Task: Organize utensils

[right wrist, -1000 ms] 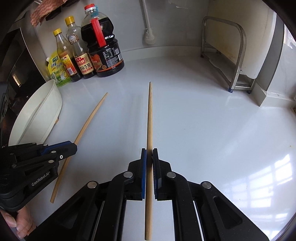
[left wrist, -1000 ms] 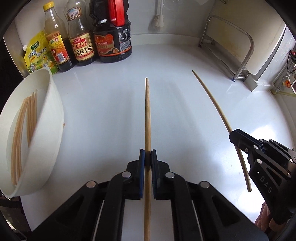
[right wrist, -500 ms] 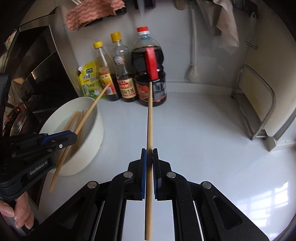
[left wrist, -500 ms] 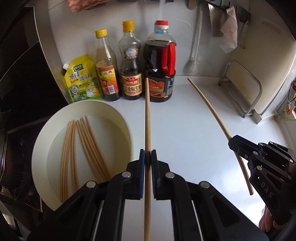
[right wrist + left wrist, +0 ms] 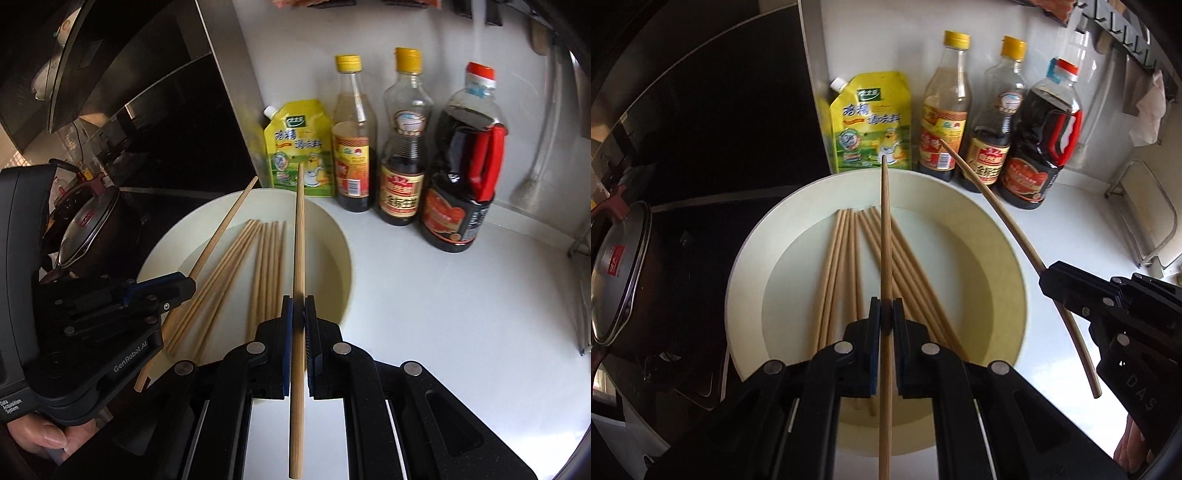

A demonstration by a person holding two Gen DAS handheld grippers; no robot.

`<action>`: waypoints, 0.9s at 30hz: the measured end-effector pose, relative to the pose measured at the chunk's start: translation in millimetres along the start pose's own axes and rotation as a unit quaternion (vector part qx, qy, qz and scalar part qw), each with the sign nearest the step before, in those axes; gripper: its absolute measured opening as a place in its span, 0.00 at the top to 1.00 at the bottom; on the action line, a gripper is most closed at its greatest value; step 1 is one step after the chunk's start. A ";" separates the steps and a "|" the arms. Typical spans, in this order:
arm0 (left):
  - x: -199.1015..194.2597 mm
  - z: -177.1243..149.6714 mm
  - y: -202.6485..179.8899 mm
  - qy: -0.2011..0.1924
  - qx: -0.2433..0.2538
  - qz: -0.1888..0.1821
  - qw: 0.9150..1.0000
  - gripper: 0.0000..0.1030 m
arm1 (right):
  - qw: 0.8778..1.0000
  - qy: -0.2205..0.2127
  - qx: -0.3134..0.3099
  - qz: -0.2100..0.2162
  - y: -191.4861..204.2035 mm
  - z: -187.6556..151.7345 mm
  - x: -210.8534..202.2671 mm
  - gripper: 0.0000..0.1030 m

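Each gripper is shut on one wooden chopstick. My left gripper (image 5: 885, 308) hangs over the white bowl (image 5: 1004, 254), and its chopstick (image 5: 885, 229) points toward the far rim. In the right wrist view my right gripper (image 5: 298, 306) sits over the bowl's (image 5: 334, 236) near right side, with its chopstick (image 5: 300, 229) reaching over the bowl. Several chopsticks (image 5: 846, 258) lie fanned on the bowl's floor. The right gripper (image 5: 1049, 278) and its chopstick (image 5: 997, 214) show at the right of the left wrist view. The left gripper (image 5: 186, 286) and its chopstick (image 5: 218, 232) show at the left of the right wrist view.
A yellow seasoning pouch (image 5: 870, 122), two yellow-capped bottles (image 5: 943, 103) and a big dark soy sauce jug (image 5: 1043, 140) stand against the wall behind the bowl. A lidded pot (image 5: 617, 273) sits on the dark stove to the left. A metal rack (image 5: 1145, 221) stands at far right.
Both grippers have swung left and risen from the bare white counter to above the bowl, each still shut on its chopstick. The bowl and bottles have come to the centre of both views.
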State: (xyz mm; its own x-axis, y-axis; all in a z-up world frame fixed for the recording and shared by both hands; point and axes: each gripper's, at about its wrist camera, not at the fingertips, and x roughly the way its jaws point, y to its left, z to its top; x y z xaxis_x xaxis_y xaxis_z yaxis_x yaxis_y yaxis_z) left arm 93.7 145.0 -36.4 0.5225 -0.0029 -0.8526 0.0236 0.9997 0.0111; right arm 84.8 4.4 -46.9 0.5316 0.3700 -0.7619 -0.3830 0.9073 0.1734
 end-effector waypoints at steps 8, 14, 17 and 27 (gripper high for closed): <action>30.6 1.2 32.0 0.028 -0.024 0.006 0.999 0.93 | 0.999 0.045 -0.002 0.011 20.8 12.1 54.2 0.94; 39.7 6.7 43.4 0.035 -0.041 0.009 0.999 0.92 | 0.999 0.053 0.000 0.010 23.3 18.8 66.1 0.93; 40.1 9.9 46.7 0.031 -0.048 0.008 0.998 0.82 | 0.999 0.044 0.005 -0.001 20.1 18.3 62.0 0.86; 25.1 5.6 49.9 0.015 -0.051 0.009 0.999 0.71 | 0.999 0.036 0.013 -0.014 18.5 10.0 42.8 0.86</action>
State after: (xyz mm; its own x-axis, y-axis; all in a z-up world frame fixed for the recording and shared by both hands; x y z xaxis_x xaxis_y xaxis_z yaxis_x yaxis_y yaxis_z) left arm 112.8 194.7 -54.4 0.4962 0.0148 -0.8681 -0.0738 0.9970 -0.0252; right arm 107.9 38.9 -70.1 0.4859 0.3302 -0.8092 -0.3493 0.9221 0.1664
